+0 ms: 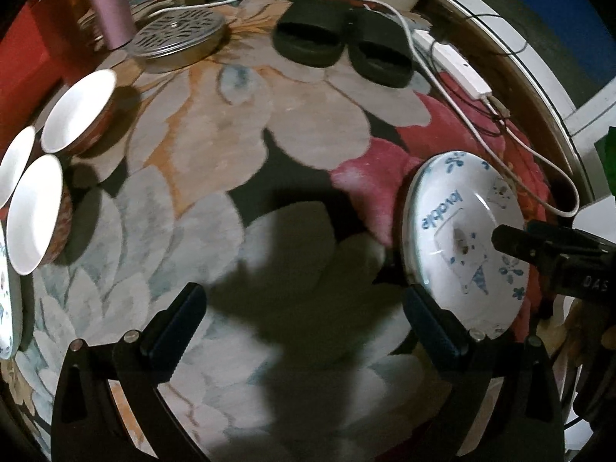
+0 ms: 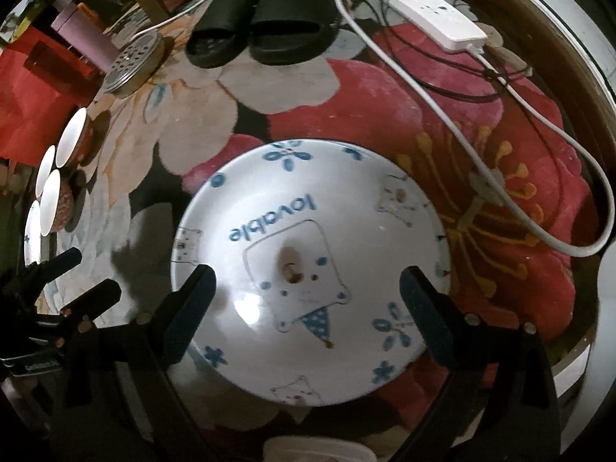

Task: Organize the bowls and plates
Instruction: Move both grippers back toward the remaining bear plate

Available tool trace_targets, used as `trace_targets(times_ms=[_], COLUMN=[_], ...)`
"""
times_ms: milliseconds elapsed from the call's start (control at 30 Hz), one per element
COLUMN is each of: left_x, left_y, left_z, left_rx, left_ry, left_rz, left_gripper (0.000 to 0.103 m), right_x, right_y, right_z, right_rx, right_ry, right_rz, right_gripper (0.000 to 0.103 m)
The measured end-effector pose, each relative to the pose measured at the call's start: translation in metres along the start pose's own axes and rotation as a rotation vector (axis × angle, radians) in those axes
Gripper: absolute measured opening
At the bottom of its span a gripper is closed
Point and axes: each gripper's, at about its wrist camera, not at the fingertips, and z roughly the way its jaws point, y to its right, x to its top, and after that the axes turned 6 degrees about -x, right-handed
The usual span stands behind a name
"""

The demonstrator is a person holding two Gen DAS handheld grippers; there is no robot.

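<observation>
The white plate (image 2: 308,269) with blue flowers, cartoon bears and the word "lovable" lies flat on the flowered carpet (image 1: 238,146), over its red bloom. The right gripper (image 2: 308,292) hangs above it pointing steeply down, its jaws spread wide over the plate's face and gripping nothing. The left gripper (image 1: 304,315) is beside it over bare carpet, jaws just as wide and empty, the plate's rim just beside its right finger (image 1: 435,323). Off to the left, 3 white bowls (image 1: 36,211) with reddish-brown outsides sit clustered together, next to the edge of another patterned plate (image 1: 7,300). Farther back lie black slippers (image 1: 342,44), a perforated metal lid (image 1: 177,36), a pink tumbler (image 1: 109,4) and a white power strip (image 2: 427,11).
</observation>
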Motion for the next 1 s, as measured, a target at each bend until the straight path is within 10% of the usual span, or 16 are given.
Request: trace_targets(times_ms=[1000], left_x=[-0.037], left_y=[-0.099], left_z=[-0.037], left_rx=[0.081], left_ry=[0.018], left_rz=[-0.146], left_gripper=[0.102], right_x=[-0.006], right_y=[-0.088], right_z=[0.002], right_rx=[0.045], right_ry=[0.017], right_rz=[-0.122], right_gripper=[0.097])
